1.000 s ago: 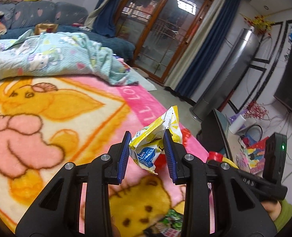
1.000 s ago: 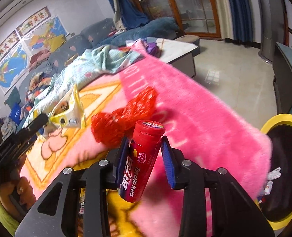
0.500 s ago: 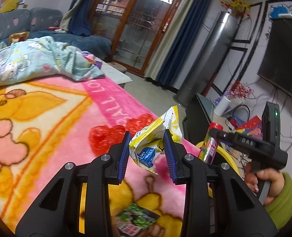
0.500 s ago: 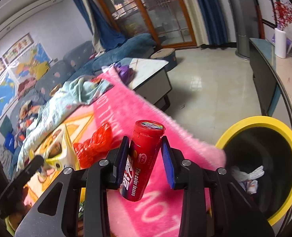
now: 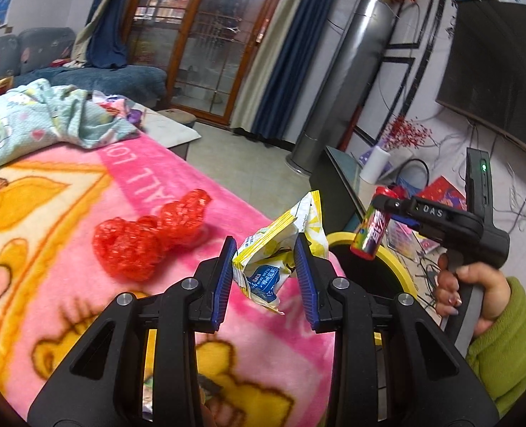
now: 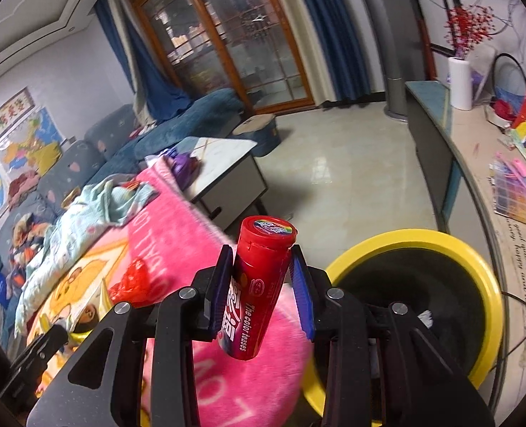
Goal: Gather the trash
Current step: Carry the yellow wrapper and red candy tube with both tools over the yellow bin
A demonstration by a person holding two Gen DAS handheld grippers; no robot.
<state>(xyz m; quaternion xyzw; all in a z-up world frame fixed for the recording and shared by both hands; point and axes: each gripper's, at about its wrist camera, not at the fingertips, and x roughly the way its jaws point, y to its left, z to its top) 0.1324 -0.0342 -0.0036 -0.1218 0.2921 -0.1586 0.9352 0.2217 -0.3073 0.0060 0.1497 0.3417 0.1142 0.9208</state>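
One tube (image 6: 254,291) reads "The color teases".

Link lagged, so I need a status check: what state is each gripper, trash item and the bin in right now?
Left gripper: shut on wrapper.
Wrapper: crumpled, held above the blanket.
Right gripper: shut on tube.
Tube: capped, tilted, held beside the bin.
Red net: lying loose on the blanket.
Bin: open, some trash inside.
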